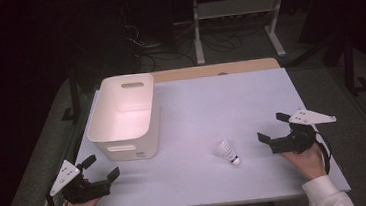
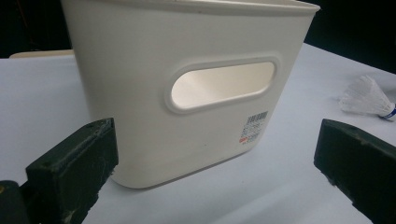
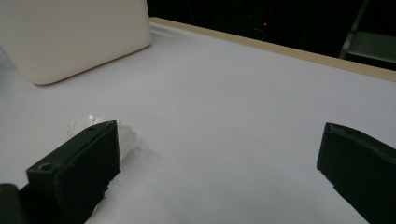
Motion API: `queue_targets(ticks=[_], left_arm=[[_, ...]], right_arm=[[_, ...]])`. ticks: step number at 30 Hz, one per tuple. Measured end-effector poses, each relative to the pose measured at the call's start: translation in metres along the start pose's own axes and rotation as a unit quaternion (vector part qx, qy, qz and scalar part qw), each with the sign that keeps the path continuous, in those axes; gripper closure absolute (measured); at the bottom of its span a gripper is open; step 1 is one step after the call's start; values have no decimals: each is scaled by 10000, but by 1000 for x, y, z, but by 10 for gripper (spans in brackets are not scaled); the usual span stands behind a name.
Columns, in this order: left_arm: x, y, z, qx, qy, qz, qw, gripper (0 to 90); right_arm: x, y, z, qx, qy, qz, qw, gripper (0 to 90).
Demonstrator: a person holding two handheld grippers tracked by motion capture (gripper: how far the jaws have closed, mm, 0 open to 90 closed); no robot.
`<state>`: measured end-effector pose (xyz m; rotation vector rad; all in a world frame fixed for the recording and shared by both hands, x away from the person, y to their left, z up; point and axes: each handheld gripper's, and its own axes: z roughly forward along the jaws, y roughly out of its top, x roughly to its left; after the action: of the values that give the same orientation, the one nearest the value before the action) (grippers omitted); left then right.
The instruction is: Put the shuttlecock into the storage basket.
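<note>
A: We log the right gripper (image 1: 274, 127) first. Jaws stand wide apart, nothing between them, low over the white table (image 1: 211, 105).

B: Agreed. The shuttlecock (image 1: 227, 153) lies on its side just off that gripper's left jaw, near it but not touching. In the right gripper view we see its white feathers (image 3: 125, 135) poking out behind the left jaw, partly hidden.

A: And the cork end?

B: In the high view it points toward the person's edge of the table, feathers toward the far side. There looks to be a dark band by the cork; too small for more.

A: Left gripper (image 1: 102, 168) next. Jaws spread apart as well, empty, at the near left corner of the table.

B: Straight ahead of it, close, stands the white bin (image 1: 124, 113), upright. In the left gripper view its near wall (image 2: 140, 93) sits between the jaws' line of sight, with an oval handle slot and a small barcode sticker (image 2: 254, 127) low on the wall.

A: From that gripper, the shuttlecock (image 2: 366, 97) lies off past its right jaw, well apart from the bin.

B: We note each hand gripping its tool from the near edge; a white sleeve (image 1: 327, 193) shows on the right.
</note>
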<state>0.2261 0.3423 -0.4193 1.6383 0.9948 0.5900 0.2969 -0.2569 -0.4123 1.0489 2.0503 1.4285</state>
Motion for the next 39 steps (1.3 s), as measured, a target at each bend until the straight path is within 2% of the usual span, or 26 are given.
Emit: queue_targets(ticks=[8,10,14,30,32,33,39], left_arm=[[-1,0,1,4,20,16,10000,0],[-1,0,1,-13,20,16,10000,0],[-1,0,1,33,42,49,10000,0],[-1,-1,1,43,16,36,10000,0],[-2,-1,2,-66,-36,-99,9999,0],[-1,-1,2,-56,-36,-106,9999,0],[-1,-1,3,-56,-45,-97,9999,0]], right_arm=[[1,0,0,23,24,-23,10000,0],[2,1,1,77,-25,-104,9999,0],[6,5,4,183,84,-116,9997,0],[13,21,11,466,241,-230,9984,0],[15,24,13,503,319,-248,9979,0],[16,24,13,553,360,-192,9976,0],[21,29,16,668,487,-283,9962,0]])
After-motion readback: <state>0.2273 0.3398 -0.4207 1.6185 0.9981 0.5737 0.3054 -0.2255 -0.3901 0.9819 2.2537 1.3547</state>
